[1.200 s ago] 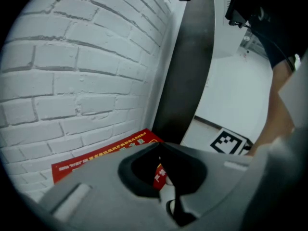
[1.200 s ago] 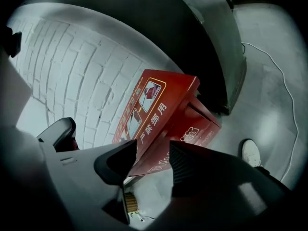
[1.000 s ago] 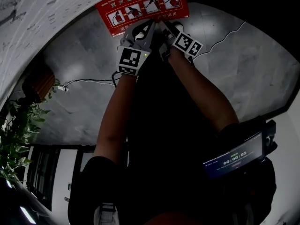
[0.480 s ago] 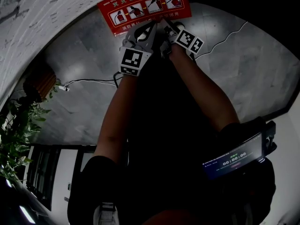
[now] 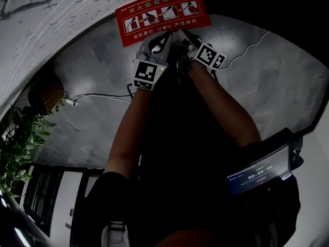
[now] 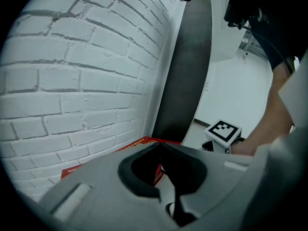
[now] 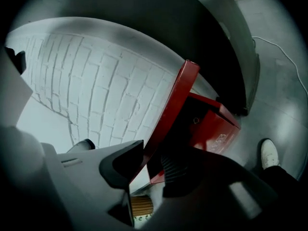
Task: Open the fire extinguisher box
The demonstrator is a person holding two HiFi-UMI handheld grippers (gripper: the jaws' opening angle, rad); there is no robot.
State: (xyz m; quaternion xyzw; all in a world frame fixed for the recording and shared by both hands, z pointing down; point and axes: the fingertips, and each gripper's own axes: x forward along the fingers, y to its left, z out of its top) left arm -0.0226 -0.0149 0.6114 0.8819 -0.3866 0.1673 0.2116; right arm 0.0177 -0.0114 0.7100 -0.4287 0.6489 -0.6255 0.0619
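The red fire extinguisher box sits on the floor against a white brick wall. Its lid [image 5: 162,15], printed with instruction pictures, faces me in the head view. In the right gripper view the lid [image 7: 175,100] stands tilted up off the box body [image 7: 216,126]. My right gripper [image 7: 151,160] is closing, with the lid's edge between its pads and pressed by them. In the head view the right gripper [image 5: 184,35] meets the lid's lower edge. My left gripper [image 5: 165,37] is beside it, tips together [image 6: 160,148], just short of the red box [image 6: 139,142].
A white brick wall [image 6: 82,71] rises behind the box, and a dark pillar [image 6: 187,66] stands beside it. A potted plant [image 5: 18,148] and a white cable [image 5: 97,94] are on the grey stone floor to the left. My shoe [image 7: 269,153] shows near the box.
The red lid and both grippers sit a little lower in the head view than a second ago. Both grippers have stayed at the lid's lower edge.
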